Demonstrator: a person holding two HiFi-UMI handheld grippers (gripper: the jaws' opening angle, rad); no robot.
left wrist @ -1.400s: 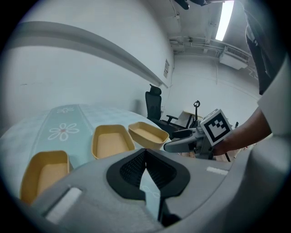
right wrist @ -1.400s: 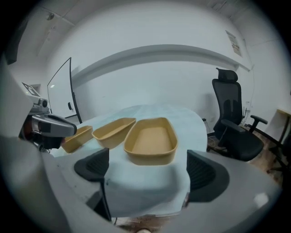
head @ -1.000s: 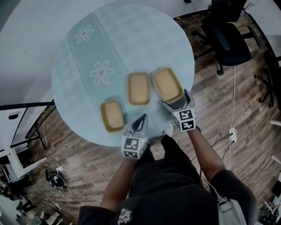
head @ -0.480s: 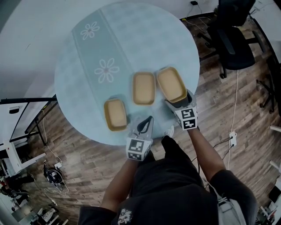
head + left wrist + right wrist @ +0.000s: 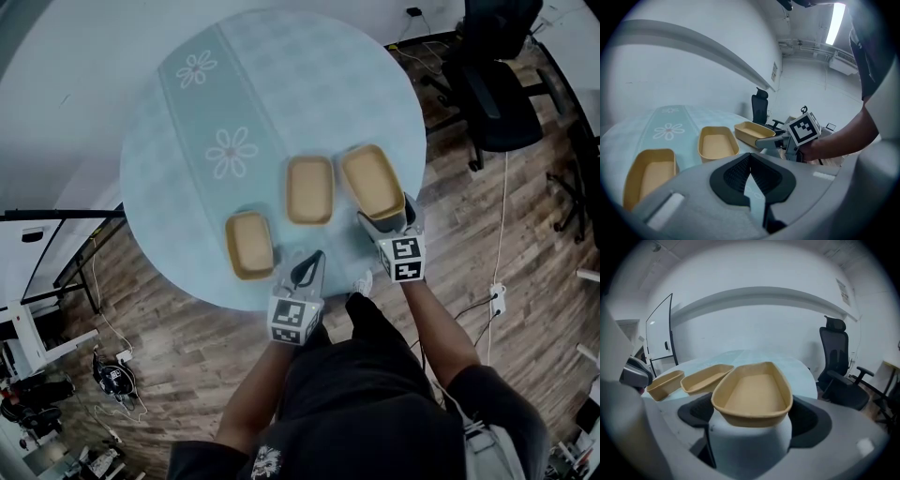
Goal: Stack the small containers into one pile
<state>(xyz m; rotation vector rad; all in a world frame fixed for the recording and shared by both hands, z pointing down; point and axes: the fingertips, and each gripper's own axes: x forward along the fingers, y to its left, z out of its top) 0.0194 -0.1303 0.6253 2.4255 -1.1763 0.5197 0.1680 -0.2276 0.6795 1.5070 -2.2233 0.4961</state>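
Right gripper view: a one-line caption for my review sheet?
Right gripper, jaws just closing, straddles the nearest tan container; two more containers sit left on the round table.

Tan containers [image 5: 308, 188] on a pale-blue checked, daisy-printed tablecloth [image 5: 281, 84].

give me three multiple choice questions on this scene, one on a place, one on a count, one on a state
1. Where is the rightmost container?
A. stacked in another
B. between the jaws of the right tool
C. on the floor

2. How many containers stand on the table?
A. two
B. three
C. five

3. How is the left tool?
A. wide open
B. gripping a container
C. shut, empty

Answers:
1 B: its near end sits between the spread jaws, which have just been closing, pads not yet on it.
2 B: three tan ones stand apart in a row.
3 C: its jaws meet with nothing between them.
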